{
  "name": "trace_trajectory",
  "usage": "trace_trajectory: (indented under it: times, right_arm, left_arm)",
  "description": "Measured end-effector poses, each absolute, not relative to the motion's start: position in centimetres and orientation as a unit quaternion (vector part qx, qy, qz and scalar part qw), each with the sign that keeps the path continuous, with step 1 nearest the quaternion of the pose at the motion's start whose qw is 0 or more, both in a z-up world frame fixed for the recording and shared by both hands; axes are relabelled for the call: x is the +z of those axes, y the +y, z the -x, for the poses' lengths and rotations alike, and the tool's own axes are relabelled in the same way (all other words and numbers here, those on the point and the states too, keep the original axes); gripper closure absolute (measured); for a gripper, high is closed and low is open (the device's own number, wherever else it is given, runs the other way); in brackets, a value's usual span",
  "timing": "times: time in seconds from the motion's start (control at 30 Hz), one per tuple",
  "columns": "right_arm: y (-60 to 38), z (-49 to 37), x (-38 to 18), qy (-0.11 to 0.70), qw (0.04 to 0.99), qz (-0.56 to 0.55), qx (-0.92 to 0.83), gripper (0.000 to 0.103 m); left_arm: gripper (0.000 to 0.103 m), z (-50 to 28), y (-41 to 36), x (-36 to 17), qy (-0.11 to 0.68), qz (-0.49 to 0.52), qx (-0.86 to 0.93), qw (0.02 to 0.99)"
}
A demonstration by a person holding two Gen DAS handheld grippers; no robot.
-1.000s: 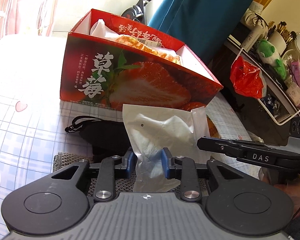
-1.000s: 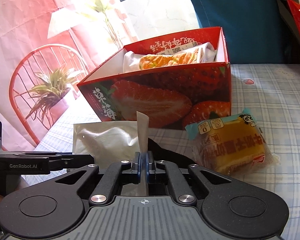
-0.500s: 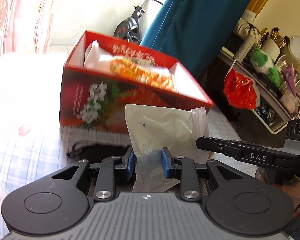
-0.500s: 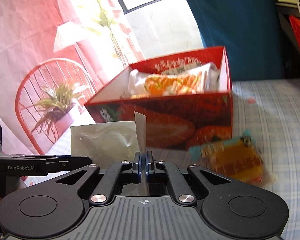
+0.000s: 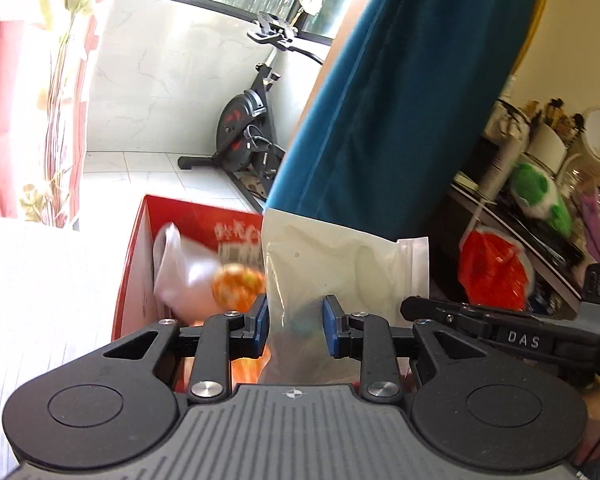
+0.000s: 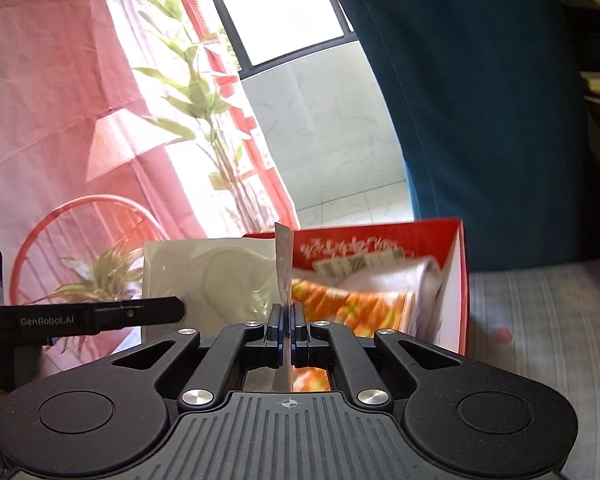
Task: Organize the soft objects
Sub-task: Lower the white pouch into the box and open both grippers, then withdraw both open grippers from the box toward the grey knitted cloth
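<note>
both claws pinching clear pouch, above red box

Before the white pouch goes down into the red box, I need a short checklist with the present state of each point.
1. Left gripper grips white pouch: ok.
2. Right gripper pinches the pouch's edge: ok.
3. Pouch lifted clear of the red box wall: ok.
4. Box open on top: ok.
5. Free room beside the orange packet and white bag inside: cannot tell, blurred.
</note>
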State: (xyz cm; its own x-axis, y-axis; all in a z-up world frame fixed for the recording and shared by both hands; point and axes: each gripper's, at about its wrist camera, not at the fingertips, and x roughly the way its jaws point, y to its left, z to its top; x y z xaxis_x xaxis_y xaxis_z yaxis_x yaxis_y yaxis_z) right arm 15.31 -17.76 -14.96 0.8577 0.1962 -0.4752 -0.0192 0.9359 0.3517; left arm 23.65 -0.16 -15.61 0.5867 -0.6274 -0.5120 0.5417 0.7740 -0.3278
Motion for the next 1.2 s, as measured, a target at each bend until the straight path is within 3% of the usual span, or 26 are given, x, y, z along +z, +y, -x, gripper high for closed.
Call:
trace_trajectory:
  times: [0.3, 0.6, 0.73, 0.8, 0.87, 1.07, 1.2]
  right_arm:
    - [-18.8, -20.8, -18.3, 0.325, 0.935, -0.141, 0.027, 0.100]
    - [-18.5, -21.9, -22.8, 0.402, 0.904, -0.143, 0.006, 0.101]
    - [-18.3, -21.7, -23.0, 0.410, 0.904, -0.120, 0.003, 0.101]
    - [-18.1, -21.8, -22.9, 0.410, 0.904, -0.119, 0.002, 0.101]
    - [-17.9, -21.7, -22.8, 0.405, 0.908, -0.109, -0.004, 0.099]
    - [-16.7, -20.5, -21.0, 0.376, 0.925, -0.041, -0.014, 0.078]
    - [-16.6, -19.3, -19.9, 0.359, 0.933, -0.036, -0.008, 0.050]
  left_arm:
    - [0.073, -28.6, -3.0, -19.5, 0.387, 0.069, -0.302, 0.868]
    - [0.071, -28.7, -4.0, -22.4, 0.421, 0.002, -0.284, 0.862]
    - [0.060, -28.7, -3.9, -22.3, 0.418, -0.014, -0.272, 0.866]
    - [0.046, -28.4, -3.8, -21.9, 0.412, -0.020, -0.269, 0.870]
    - [0.039, -27.9, -3.7, -21.4, 0.403, -0.031, -0.265, 0.876]
    - [0.019, -26.3, -3.2, -20.2, 0.380, -0.045, -0.249, 0.890]
    - [0.010, -25.0, -2.9, -19.5, 0.370, -0.051, -0.241, 0.896]
